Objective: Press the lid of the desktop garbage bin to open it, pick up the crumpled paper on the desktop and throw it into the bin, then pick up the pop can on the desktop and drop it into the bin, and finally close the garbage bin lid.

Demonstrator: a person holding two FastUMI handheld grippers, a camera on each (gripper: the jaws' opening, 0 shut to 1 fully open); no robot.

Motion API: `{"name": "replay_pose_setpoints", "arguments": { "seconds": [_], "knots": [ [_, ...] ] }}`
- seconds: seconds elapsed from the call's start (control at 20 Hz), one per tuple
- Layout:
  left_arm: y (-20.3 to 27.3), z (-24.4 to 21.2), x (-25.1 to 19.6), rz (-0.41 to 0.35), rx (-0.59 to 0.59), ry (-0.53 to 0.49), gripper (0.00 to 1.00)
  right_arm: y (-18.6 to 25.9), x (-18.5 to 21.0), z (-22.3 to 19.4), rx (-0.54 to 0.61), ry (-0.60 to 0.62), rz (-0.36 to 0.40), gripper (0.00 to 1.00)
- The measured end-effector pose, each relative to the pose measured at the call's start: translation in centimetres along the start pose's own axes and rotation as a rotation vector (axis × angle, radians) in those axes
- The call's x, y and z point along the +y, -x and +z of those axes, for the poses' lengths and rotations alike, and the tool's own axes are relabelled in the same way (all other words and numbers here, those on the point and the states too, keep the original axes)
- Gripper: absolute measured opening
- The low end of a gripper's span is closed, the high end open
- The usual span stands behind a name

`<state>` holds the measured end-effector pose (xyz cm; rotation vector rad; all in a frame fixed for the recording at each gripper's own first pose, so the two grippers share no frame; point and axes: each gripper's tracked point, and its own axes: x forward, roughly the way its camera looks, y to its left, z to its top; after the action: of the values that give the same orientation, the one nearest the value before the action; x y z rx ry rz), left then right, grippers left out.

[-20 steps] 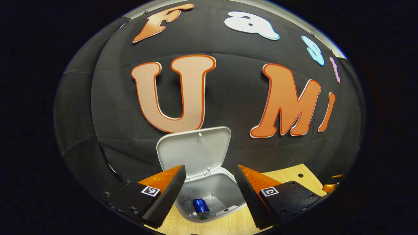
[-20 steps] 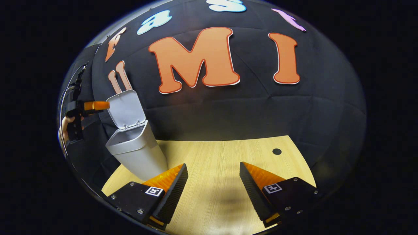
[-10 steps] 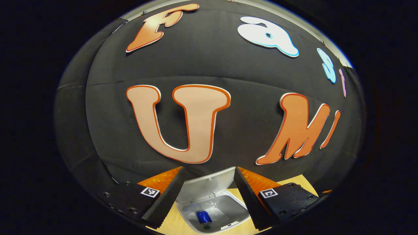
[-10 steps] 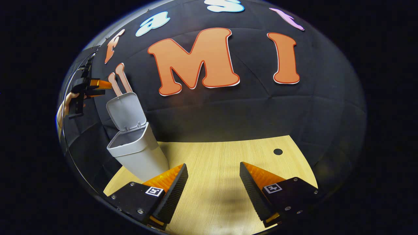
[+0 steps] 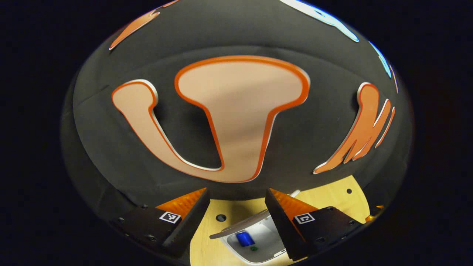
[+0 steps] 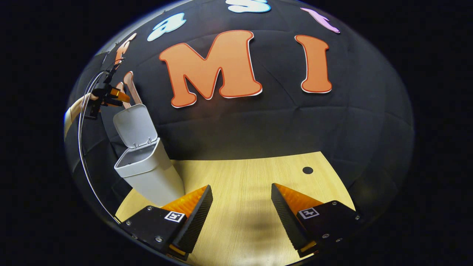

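Note:
The white desktop bin [image 6: 151,177] stands at the table's left with its lid [image 6: 132,125] raised upright. In the left gripper view I look down over the lid's edge [image 5: 240,224] into the bin [image 5: 258,256], where the blue pop can [image 5: 242,238] lies. My left gripper [image 5: 236,192] is open and holds nothing; it hangs high, just above the lid's top. The right gripper view shows that left gripper [image 6: 122,98] held by a hand [image 6: 75,109] above the lid. My right gripper [image 6: 242,188] is open over bare table, to the right of the bin.
The wooden table [image 6: 244,173] has a small dark hole [image 6: 307,170] at the back right and another [image 5: 221,218] behind the bin. The booth's black cloth wall is close in front of the left gripper. A cable [image 6: 83,147] hangs down from the left gripper.
My left gripper has risen and moved toward the wall, from in front of the open bin to above the lid's top edge. The right gripper has barely shifted.

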<state>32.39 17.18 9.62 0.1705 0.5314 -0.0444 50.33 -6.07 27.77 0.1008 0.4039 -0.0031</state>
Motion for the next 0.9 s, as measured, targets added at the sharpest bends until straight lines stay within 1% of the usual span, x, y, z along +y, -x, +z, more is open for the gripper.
{"name": "replay_pose_setpoints", "arguments": {
  "seconds": [0.1,0.15,0.3,0.45,0.65,0.7,0.9],
  "knots": [
    [-1.2,-0.6,-0.8,-0.016,0.017,0.018,0.96,0.0,-0.3,0.0,0.008,-0.003,-0.007,0.95],
    [-1.1,-1.1,-0.6,-0.026,0.026,0.027,0.95,0.0,-0.4,0.0,0.01,-0.005,-0.008,0.95],
    [-0.8,-2.1,-0.6,-0.029,0.055,0.006,0.96,0.1,-0.1,0.1,0.01,-0.007,0.0,0.95],
    [0.0,-3.4,-1.8,-0.056,0.055,0.039,0.97,-0.1,0.3,0.0,0.017,-0.003,0.01,0.95],
    [0.9,-7.2,-3.1,-0.076,0.081,0.061,0.97,-0.1,1.0,-0.2,0.026,-0.006,0.032,0.95],
    [1.2,-8.3,-3.8,-0.095,0.073,0.063,0.98,-0.1,1.2,-0.3,0.025,-0.004,0.034,0.95],
    [1.7,-14.2,-5.7,-0.111,0.106,0.051,0.97,0.4,1.7,-0.7,0.028,0.004,0.049,0.95]
  ]
}}
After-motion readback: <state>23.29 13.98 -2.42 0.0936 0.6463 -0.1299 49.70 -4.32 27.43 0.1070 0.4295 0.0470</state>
